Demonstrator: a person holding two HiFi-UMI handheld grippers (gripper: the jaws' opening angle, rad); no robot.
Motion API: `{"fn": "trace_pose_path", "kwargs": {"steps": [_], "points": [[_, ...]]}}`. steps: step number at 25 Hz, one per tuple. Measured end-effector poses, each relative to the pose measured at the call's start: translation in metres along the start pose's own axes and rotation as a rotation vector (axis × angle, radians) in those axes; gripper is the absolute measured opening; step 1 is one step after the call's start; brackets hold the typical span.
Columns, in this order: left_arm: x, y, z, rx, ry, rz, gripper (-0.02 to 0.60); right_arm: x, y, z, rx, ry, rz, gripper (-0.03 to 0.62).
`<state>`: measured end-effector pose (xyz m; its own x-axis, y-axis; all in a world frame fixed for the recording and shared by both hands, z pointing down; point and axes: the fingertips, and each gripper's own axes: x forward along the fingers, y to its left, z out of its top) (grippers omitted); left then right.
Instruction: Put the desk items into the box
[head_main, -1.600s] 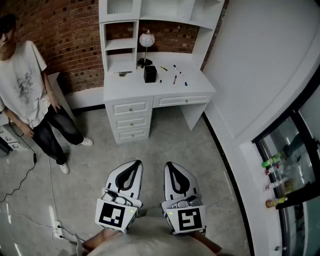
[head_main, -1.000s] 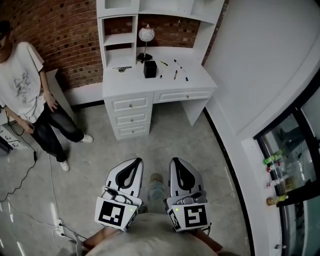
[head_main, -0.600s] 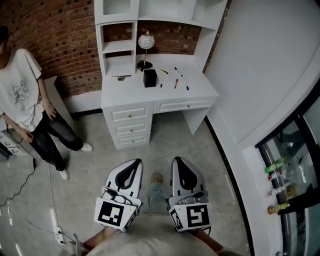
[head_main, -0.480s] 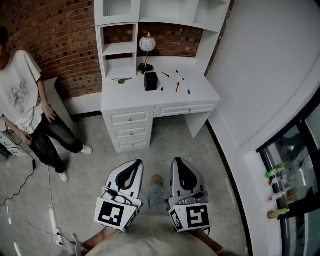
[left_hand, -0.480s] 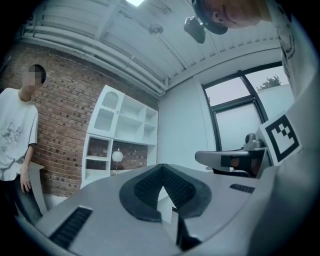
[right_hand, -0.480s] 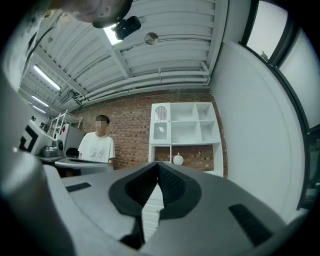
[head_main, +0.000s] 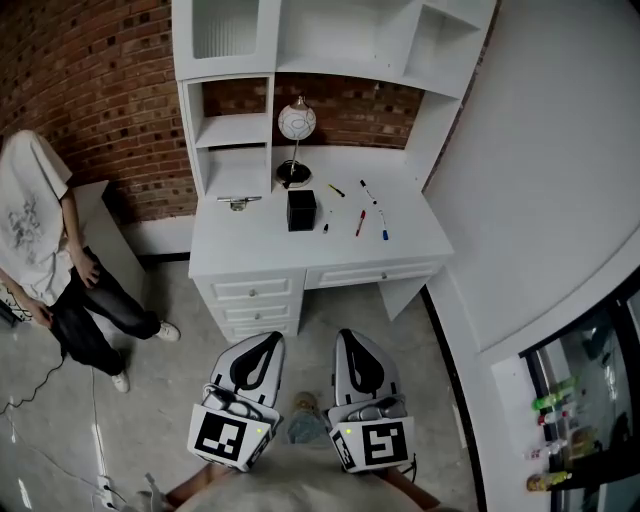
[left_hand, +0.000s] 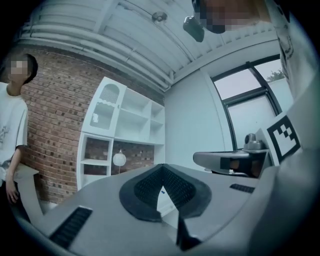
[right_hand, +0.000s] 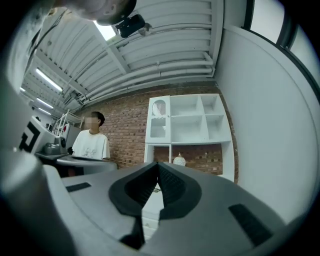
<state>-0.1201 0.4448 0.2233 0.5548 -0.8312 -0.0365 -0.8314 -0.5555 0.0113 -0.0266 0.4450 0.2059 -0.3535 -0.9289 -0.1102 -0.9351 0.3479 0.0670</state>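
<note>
A white desk (head_main: 260, 250) with a hutch stands ahead against the brick wall. On its top sit a small black box (head_main: 301, 210), several loose pens (head_main: 360, 222) to the right of it and a thin metallic item (head_main: 238, 201) to the left. My left gripper (head_main: 266, 343) and right gripper (head_main: 347, 340) are held side by side low in the head view, well short of the desk. Both point level at the desk. The left gripper (left_hand: 161, 167) and the right gripper (right_hand: 157, 165) are shut, and neither holds anything.
A globe lamp (head_main: 296, 125) stands at the back of the desk. A person (head_main: 40, 240) in a white shirt stands left of it. A white wall (head_main: 540, 180) curves along the right, with a glass-fronted cabinet of bottles (head_main: 560, 400). A power strip (head_main: 100, 490) and cables lie on the floor at lower left.
The desk has come closer and now sits larger and lower in the head view. Both grippers keep the same side-by-side pose. The person has shifted toward the left edge.
</note>
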Motion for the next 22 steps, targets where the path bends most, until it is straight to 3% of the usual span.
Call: {"fn": "trace_pose_path", "kwargs": {"steps": [10,22], "points": [[0.140,0.052,0.005,0.000,-0.007,0.070,0.008,0.127,-0.089,-0.018,0.020,0.014,0.057,0.017],[0.196,0.089,-0.023,-0.035,0.055,0.108,0.008,0.176,-0.125,-0.059,0.069,0.106,0.063,0.017]]}}
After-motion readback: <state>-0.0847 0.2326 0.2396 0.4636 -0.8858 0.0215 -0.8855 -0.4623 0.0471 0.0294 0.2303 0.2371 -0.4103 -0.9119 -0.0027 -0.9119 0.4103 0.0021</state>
